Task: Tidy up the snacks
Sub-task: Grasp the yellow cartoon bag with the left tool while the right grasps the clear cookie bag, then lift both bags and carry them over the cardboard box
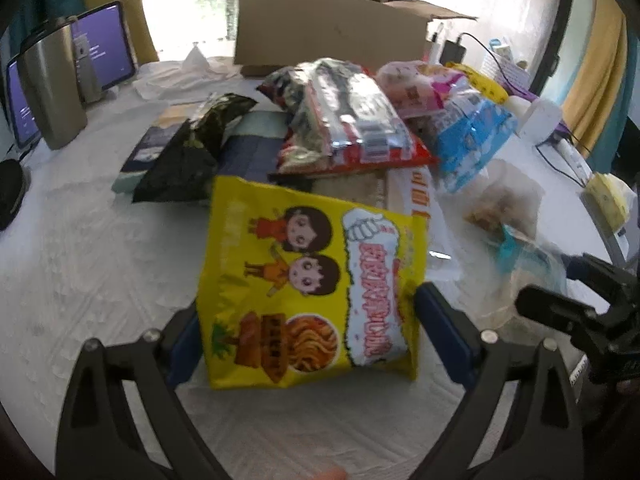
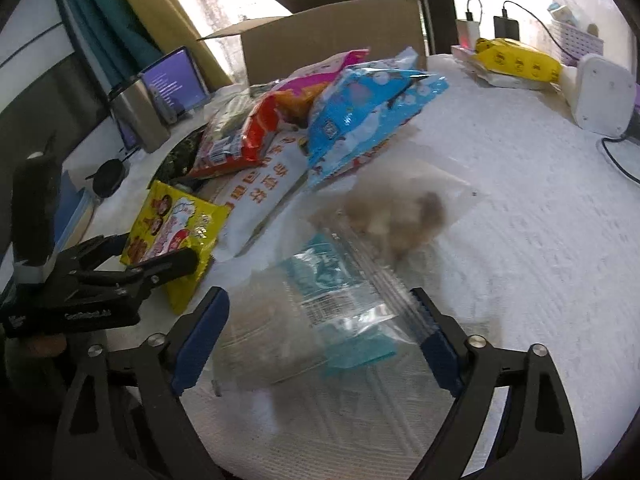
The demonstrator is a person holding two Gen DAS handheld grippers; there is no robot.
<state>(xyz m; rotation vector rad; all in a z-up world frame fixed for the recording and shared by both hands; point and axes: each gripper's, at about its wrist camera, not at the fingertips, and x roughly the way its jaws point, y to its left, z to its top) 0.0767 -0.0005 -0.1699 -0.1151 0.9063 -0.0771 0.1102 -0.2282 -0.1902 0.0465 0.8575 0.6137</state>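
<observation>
yellow noodle packet [image 1: 308,292] between open left hand-held gripper [image 1: 312,336] fingers

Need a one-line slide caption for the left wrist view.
Left gripper open around a yellow noodle snack bag on the white tablecloth, snack pile behind.

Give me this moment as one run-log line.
left hand-held gripper: open around yellow snack bag | right hand-held gripper: open around clear bag | cardboard box: behind pile

A steel tumbler [image 1: 52,92] stood beside a lit tablet [image 1: 106,46]. Behind, an open cardboard box [image 1: 332,36] sat on the white tablecloth [image 1: 100,248].
</observation>
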